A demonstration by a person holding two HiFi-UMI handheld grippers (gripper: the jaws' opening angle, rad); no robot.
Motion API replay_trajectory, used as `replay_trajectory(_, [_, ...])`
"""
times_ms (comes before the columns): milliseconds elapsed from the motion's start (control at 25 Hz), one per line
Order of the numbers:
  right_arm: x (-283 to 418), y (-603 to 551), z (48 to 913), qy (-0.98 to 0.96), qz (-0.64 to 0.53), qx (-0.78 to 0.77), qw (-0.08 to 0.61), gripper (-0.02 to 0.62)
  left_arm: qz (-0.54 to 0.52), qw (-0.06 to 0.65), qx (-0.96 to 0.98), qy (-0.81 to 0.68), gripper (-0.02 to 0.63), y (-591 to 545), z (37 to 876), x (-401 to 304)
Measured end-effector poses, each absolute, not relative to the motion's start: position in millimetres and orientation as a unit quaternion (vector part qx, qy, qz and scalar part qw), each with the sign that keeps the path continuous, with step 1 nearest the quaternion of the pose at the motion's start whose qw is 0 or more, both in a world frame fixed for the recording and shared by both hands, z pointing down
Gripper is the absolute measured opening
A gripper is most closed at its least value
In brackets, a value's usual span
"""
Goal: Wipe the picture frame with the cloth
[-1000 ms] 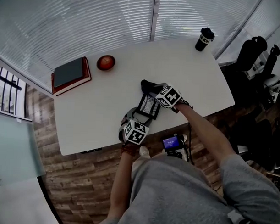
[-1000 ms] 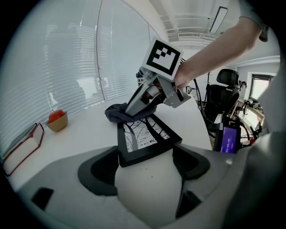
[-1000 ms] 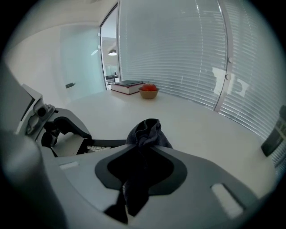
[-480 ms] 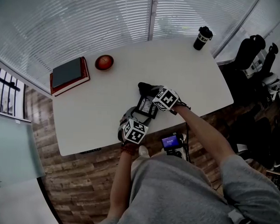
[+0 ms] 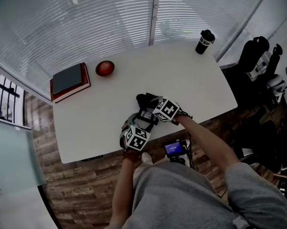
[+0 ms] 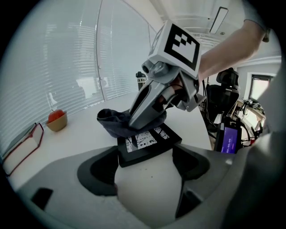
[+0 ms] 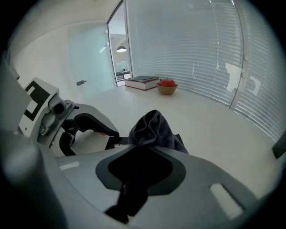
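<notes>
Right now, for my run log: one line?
left gripper: holds picture frame | right gripper: shut on cloth | cloth: on frame

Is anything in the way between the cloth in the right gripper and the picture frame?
Nothing visible. The cloth, clamped in the right gripper, lies against the far end of the picture frame, whose near end the left gripper holds.

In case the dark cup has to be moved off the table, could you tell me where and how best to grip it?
Probably the dark cup by its round body below the lid, jaws level, coming from the person's side: it stands upright near the far right corner of the table.
</notes>
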State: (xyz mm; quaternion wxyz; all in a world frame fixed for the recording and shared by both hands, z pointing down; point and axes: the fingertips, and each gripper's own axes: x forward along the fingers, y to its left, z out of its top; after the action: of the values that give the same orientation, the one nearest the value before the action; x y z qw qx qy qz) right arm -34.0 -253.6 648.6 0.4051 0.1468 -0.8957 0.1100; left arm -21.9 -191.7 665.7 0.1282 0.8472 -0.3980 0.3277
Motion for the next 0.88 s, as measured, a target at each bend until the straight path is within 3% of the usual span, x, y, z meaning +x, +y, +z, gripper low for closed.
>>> replay_trajectory(880, [-51, -207, 647, -0.898, 0.179, 0.082, 0.393, 0.071, 0.328, 0.129, 0.847, -0.399, 0.377, -192, 666, -23])
